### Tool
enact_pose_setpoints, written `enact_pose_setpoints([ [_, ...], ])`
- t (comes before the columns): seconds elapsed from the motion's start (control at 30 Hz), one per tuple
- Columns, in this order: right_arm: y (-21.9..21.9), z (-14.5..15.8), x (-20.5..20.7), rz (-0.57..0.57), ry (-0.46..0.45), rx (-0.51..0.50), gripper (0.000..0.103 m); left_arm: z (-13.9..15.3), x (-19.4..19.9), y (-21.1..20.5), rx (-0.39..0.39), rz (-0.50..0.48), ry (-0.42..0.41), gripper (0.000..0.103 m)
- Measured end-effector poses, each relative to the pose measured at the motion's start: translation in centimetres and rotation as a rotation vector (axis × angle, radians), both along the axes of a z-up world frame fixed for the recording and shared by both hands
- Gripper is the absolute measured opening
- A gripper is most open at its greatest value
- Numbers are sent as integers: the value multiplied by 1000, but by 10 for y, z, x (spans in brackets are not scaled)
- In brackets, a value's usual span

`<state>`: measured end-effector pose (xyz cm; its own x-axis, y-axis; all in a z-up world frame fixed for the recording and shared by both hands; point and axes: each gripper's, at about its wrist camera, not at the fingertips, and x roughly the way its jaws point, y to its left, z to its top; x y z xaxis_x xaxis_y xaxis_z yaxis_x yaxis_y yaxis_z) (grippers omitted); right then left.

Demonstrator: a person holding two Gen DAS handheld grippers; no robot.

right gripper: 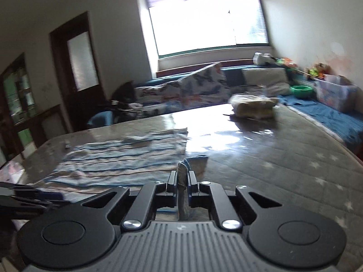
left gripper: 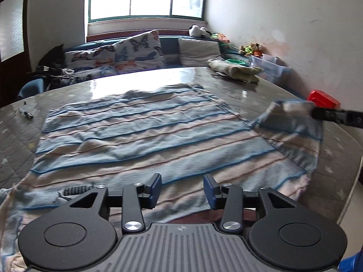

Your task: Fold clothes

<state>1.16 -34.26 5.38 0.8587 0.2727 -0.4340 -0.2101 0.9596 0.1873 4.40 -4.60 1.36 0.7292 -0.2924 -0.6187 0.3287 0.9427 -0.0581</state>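
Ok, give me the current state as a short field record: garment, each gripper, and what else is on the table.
garment: striped blue and pink garment, spread mostly flat on the table, near edge hanging over the front
right gripper: shut on the garment's right corner, fabric pinched between its fingers and lifted off the table
left gripper: open, holding nothing, above the garment's near edge
fold progress: right corner raised, no fold laid down yet
other items: folded pale cloth pile at far right of table; small dark objects at far left
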Motion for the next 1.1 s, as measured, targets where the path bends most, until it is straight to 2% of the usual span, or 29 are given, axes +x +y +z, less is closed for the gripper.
enact_pose_setpoints([
  [0.17, 41, -7, 11, 146, 27, -2, 8, -1, -3, 5, -3, 16, 5, 47],
  [0.43, 69, -27, 19, 256, 113, 13, 26, 0, 1, 7, -9, 26, 2, 50],
  [0.57, 54, -18, 20, 237, 98, 6, 28, -1, 4, 2, -9, 10, 7, 50],
  [0.8, 37, -16, 64, 198, 105, -86, 29, -1, 6, -20, 2, -47, 8, 51],
  [1.1, 64, -40, 95, 229, 121, -179, 28, -8, 8, -51, 25, -114, 17, 51],
])
